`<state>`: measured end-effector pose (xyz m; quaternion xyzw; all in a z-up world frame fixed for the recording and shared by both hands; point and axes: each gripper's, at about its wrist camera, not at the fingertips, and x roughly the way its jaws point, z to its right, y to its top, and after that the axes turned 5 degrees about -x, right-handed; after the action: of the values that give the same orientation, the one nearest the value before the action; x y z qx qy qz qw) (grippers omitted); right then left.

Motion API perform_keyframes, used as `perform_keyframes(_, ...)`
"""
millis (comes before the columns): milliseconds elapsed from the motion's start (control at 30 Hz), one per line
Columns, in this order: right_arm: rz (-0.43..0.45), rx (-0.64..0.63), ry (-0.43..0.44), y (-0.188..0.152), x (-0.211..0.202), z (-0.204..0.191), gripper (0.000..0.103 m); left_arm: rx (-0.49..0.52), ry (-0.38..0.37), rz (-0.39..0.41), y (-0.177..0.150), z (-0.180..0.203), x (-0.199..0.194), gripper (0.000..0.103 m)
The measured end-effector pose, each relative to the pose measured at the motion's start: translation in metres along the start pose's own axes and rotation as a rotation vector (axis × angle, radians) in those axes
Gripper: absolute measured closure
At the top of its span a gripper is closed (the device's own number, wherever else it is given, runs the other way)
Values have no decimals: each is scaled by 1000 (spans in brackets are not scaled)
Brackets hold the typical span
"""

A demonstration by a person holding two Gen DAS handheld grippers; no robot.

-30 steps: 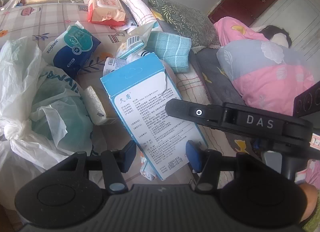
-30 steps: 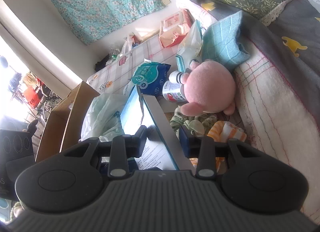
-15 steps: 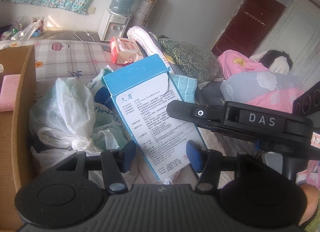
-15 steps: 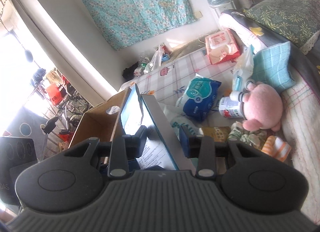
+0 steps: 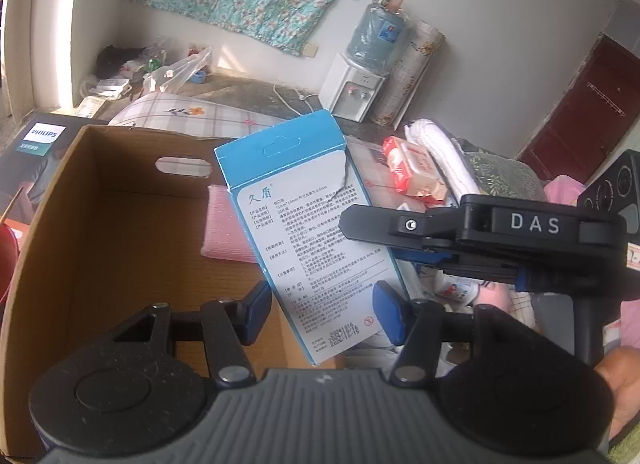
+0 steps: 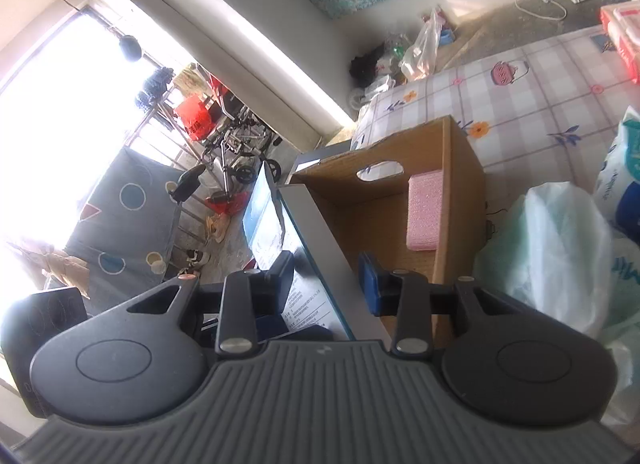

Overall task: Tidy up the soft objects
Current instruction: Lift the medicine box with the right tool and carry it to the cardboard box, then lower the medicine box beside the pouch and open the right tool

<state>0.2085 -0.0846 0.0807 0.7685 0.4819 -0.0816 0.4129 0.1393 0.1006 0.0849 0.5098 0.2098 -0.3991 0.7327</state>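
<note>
Pinching the blue box (image 5: pixel 304 224) near its bottom end with the left gripper (image 5: pixel 322 312); blue pads (image 5: pixel 256 310) sitting close in on the two thin side edges, about as wide apart as the box, seeming to hold it, though a thin gap on the left side being hard to rule out; squeezing the same box across its flat front and back with the right gripper (image 6: pixel 326 276), closed down tight on it, coming in from the right side about halfway up; keeping the box standing tall, long way pointing up and away from both grippers, top leaning a little left; hanging it over the open cardboard box (image 5: pixel 60 244), above the near right corner; needing, most likely, a drop straight down and a letting go; lying flat inside already, against the far wall under the hand hole, a pink pad (image 5: pixel 224 232); waiting past the right wall, on the bed (image 6: pixel 540 104), a knotted plastic bag (image 6: pixel 552 248) and more soft packs; standing far off by the back wall, a water dispenser (image 5: pixel 352 92).
</note>
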Motion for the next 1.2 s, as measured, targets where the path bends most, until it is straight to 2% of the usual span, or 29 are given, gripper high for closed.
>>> perform_keyframes(133, -96, 56, 0, 11, 66, -5, 68, -61, 45, -65, 19, -48, 20, 46)
perform_keyframes(233, -132, 88, -19, 16, 106, -3, 68, -81, 75, -107, 33, -77, 38, 45)
perform_keyframes(400, -154, 91, -60, 36, 162, 8, 66, -36, 141, -160, 61, -108, 76, 44)
perform_keyframes(500, -151, 40, -123, 45, 187, 13, 65, -2, 230, -197, 73, -126, 113, 44)
perform_keyframes(633, -115, 5, -122, 49, 177, 20, 64, -38, 309, -275, 76, -145, 151, 44)
perform_keyframes(700, -93, -26, -114, 48, 161, 18, 64, -53, 308, -290, 75, -148, 155, 44)
perform_keyframes(867, -33, -80, -77, 42, 110, 22, 64, -33, 369, -350, 73, -145, 169, 41)
perform_keyframes(900, -22, -83, -69, 38, 101, 24, 64, -40, 378, -365, 74, -146, 173, 38)
perform_keyframes(1000, 12, -62, -46, 26, 78, 34, 64, -59, 373, -347, 78, -149, 177, 35)
perform_keyframes(1133, 42, -34, -60, 13, 59, 50, 62, 33, 354, -316, 82, -140, 183, 36)
perform_keyframes(1200, 42, -19, -63, 10, 55, 58, 62, 30, 352, -318, 83, -138, 184, 35)
